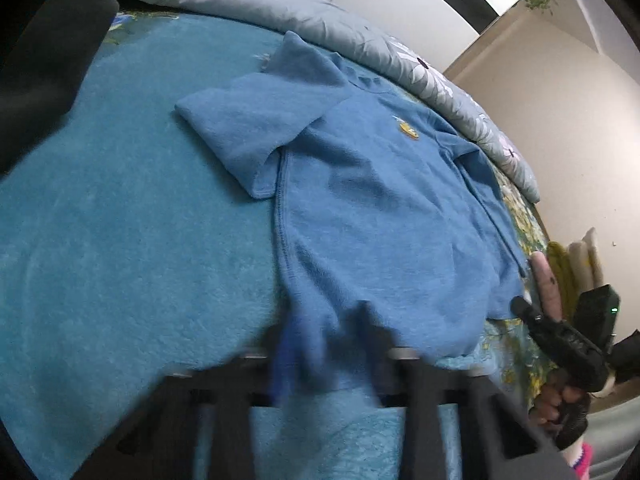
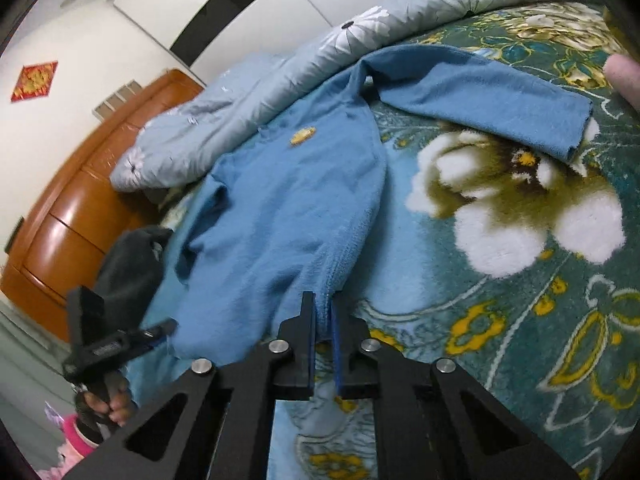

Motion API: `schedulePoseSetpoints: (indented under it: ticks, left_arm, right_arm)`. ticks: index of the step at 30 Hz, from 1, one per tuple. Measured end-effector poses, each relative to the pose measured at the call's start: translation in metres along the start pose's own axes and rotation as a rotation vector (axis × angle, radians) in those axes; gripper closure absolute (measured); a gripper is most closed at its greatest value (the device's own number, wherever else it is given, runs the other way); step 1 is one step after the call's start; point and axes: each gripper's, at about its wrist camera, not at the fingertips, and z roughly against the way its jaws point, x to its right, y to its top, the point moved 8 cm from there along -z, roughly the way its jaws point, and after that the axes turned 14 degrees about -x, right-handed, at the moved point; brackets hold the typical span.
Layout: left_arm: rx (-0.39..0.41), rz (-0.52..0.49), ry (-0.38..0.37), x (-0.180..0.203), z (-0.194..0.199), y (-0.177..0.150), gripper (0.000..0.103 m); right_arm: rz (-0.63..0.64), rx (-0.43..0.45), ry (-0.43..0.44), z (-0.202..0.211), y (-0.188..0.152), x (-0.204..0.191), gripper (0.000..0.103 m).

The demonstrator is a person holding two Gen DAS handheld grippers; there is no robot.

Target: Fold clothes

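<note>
A blue fleece sweater (image 1: 372,208) with a small yellow badge (image 1: 408,130) lies spread on the bed. It also shows in the right wrist view (image 2: 280,208). One sleeve (image 1: 256,124) lies folded across at the left. The other sleeve (image 2: 480,96) stretches out to the right. My left gripper (image 1: 332,344) is blurred and shut on the sweater's bottom hem; it also shows in the right wrist view (image 2: 160,330). My right gripper (image 2: 323,312) is shut on the hem's other corner; it also shows in the left wrist view (image 1: 520,306).
A teal floral blanket (image 2: 520,280) covers the bed. A rumpled grey floral duvet (image 1: 360,28) lies along the far side. A wooden headboard (image 2: 80,208) stands at the left. A dark garment (image 1: 52,72) lies at the far left.
</note>
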Motion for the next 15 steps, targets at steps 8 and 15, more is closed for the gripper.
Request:
schedulePoseSetpoints:
  ticks: [8,15]
  left_arm:
    - [0.117,0.002,-0.053,0.002,0.044,-0.005,0.097]
    - [0.036,-0.011,0.036,-0.011,0.041,-0.045,0.097]
  right_arm:
    - [0.042,0.123,-0.025,0.053,0.008,-0.019,0.100]
    - [0.071,0.083,-0.073,0.058,-0.012,-0.014,0.101]
